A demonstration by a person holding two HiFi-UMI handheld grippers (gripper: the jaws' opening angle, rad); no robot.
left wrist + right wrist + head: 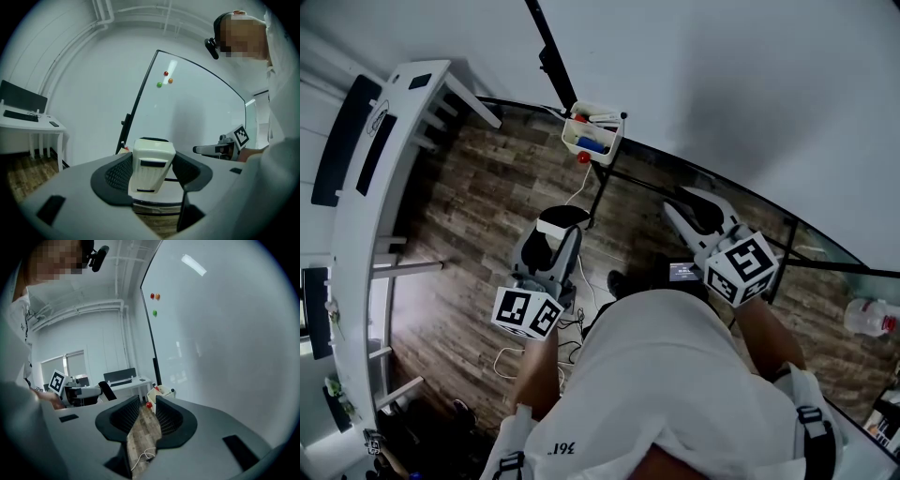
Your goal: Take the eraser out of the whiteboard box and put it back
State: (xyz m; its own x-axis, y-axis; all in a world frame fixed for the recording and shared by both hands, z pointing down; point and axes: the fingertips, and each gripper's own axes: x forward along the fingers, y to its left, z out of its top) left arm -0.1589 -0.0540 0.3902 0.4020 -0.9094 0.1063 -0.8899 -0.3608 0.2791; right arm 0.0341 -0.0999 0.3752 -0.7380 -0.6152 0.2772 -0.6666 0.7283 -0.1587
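Left gripper (555, 234) holds eraser (151, 165), near side of the box (571, 138).
Right gripper (144, 416) empty, jaws narrowly apart; box on whiteboard (722, 84), farther off.

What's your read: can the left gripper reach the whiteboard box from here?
Probably yes. The left gripper, shut on the eraser, has nothing standing between it and the whiteboard box; the right gripper sits off to the side.

Left gripper (559, 228), held low and pointing forward, jaws closed on the eraser (151, 164). Right gripper (690, 206), level beside it and well apart, jaws slightly parted with nothing between them. Both forearms (540, 371) extend forward from the torso.
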